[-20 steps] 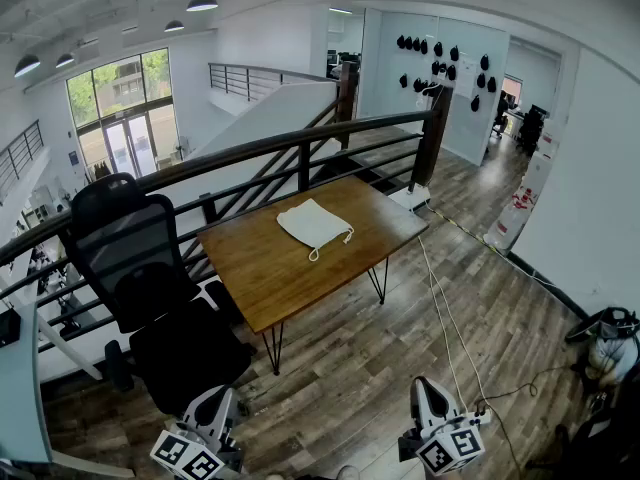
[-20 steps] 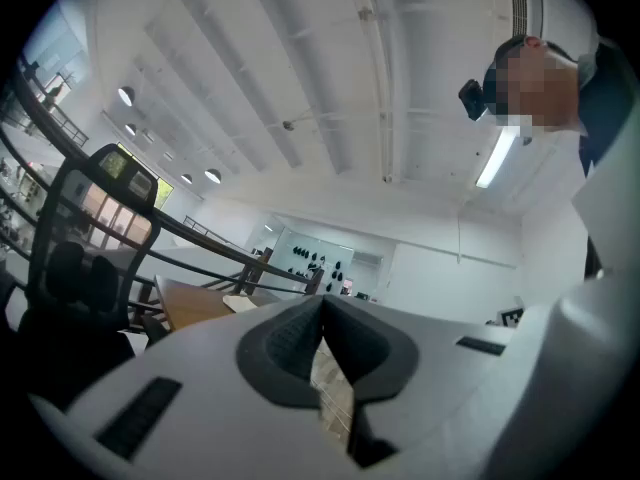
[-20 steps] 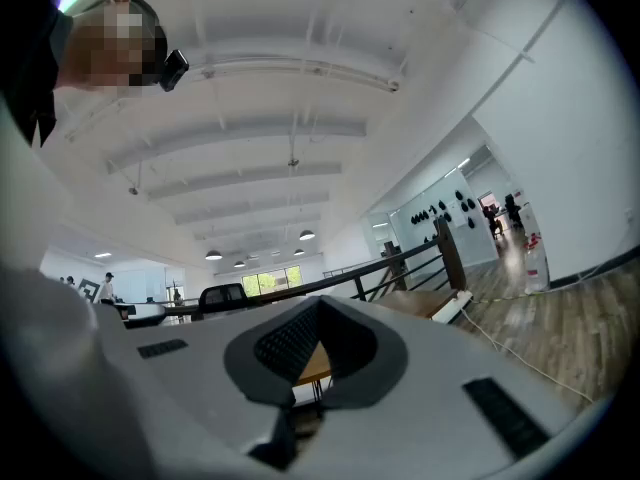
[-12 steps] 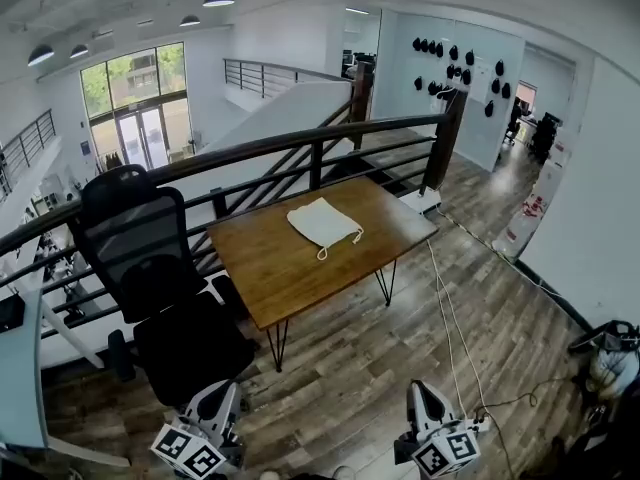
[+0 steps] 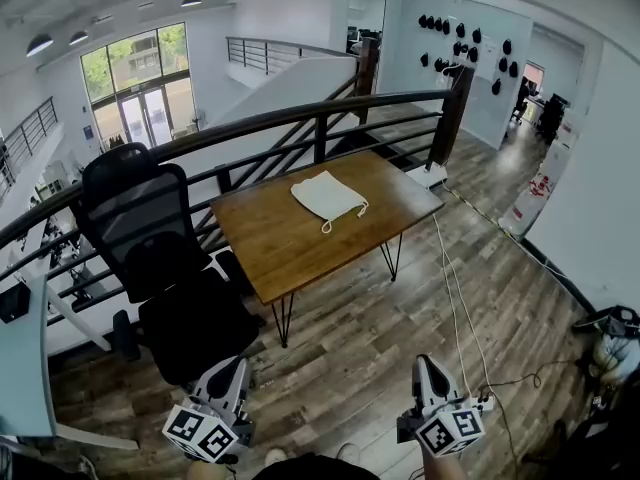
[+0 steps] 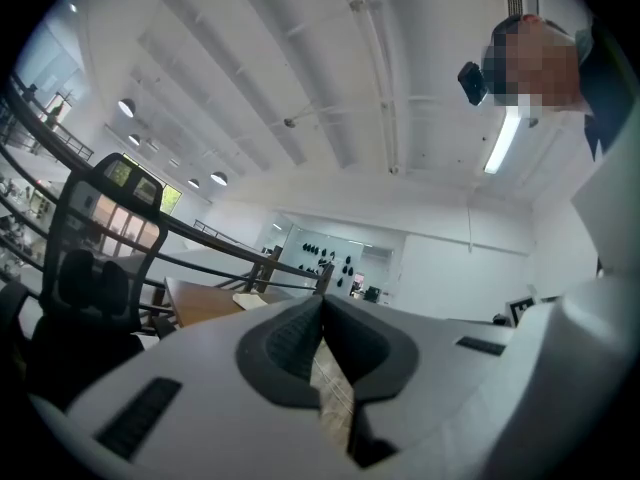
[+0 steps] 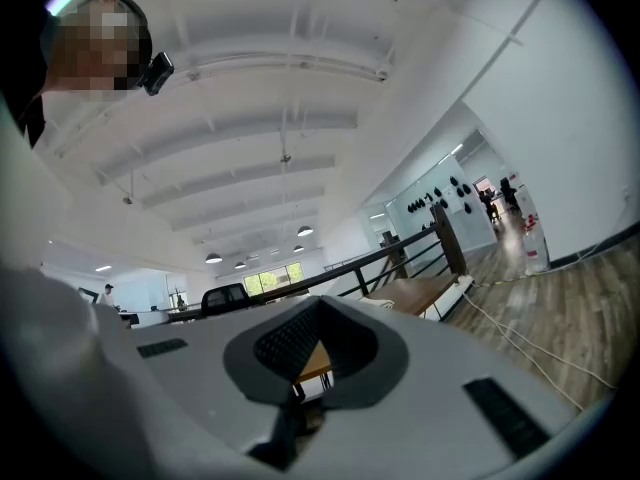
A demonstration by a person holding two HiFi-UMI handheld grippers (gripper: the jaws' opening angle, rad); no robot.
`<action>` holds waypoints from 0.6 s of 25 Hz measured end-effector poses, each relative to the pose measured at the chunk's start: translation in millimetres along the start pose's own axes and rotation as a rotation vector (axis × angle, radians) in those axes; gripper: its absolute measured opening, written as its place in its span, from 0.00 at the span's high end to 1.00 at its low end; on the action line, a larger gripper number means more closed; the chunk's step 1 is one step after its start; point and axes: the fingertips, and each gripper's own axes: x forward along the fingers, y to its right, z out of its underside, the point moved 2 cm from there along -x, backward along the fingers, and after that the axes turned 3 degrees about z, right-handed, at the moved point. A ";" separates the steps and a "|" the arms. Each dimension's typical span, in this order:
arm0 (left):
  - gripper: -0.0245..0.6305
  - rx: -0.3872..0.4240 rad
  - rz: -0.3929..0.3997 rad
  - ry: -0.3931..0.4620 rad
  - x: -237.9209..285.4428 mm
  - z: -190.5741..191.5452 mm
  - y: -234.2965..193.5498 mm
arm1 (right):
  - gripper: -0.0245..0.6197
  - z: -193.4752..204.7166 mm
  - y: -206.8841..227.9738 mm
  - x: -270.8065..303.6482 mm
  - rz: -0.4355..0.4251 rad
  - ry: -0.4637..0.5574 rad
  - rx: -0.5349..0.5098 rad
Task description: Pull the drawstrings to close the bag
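Note:
A white drawstring bag [image 5: 327, 194] lies flat on the wooden table [image 5: 290, 248], its cord looped off the near right corner. In the head view my left gripper [image 5: 237, 371] and right gripper [image 5: 424, 368] hang low over the floor at the bottom edge, far short of the table. Both are shut with nothing between the jaws. The left gripper view shows its dark pads [image 6: 290, 340] meeting, with the table and bag [image 6: 250, 299] small in the distance. In the right gripper view the right gripper [image 7: 318, 306] is closed too, and the table [image 7: 415, 290] sits beyond it.
A black office chair [image 5: 160, 268] stands left of the table. A dark railing [image 5: 330, 118] runs behind the table. White cables [image 5: 455, 298] trail over the wood floor at the right. A light desk edge [image 5: 20, 368] lies at the far left.
The view has shifted slightly closer and rightward toward the table. Both grippers show a little higher in the frame. The bag has not moved.

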 end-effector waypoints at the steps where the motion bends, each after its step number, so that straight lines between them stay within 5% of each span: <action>1: 0.94 0.004 0.007 0.001 0.2 0.2 1.6 | 0.97 0.9 -0.4 0.8 0.000 -0.004 -0.004; 8: 0.94 0.040 0.035 -0.028 9.7 6.0 19.8 | 0.95 -3.3 1.5 -2.4 -0.045 -0.004 0.003; 9: 0.94 0.050 0.045 -0.032 12.4 7.4 23.2 | 0.79 -5.3 -0.8 -3.2 -0.072 0.005 0.005; 10: 0.81 0.061 0.054 -0.037 15.6 8.5 26.6 | 0.57 -8.0 -3.2 -4.0 -0.098 0.016 0.008; 11: 0.56 0.072 0.054 -0.041 18.5 9.2 29.1 | 0.49 -11.0 -4.3 -5.1 -0.115 0.029 0.010; 15: 0.50 0.074 0.031 -0.036 27.4 10.4 33.6 | 0.42 -21.6 2.2 -10.5 -0.118 0.064 -0.021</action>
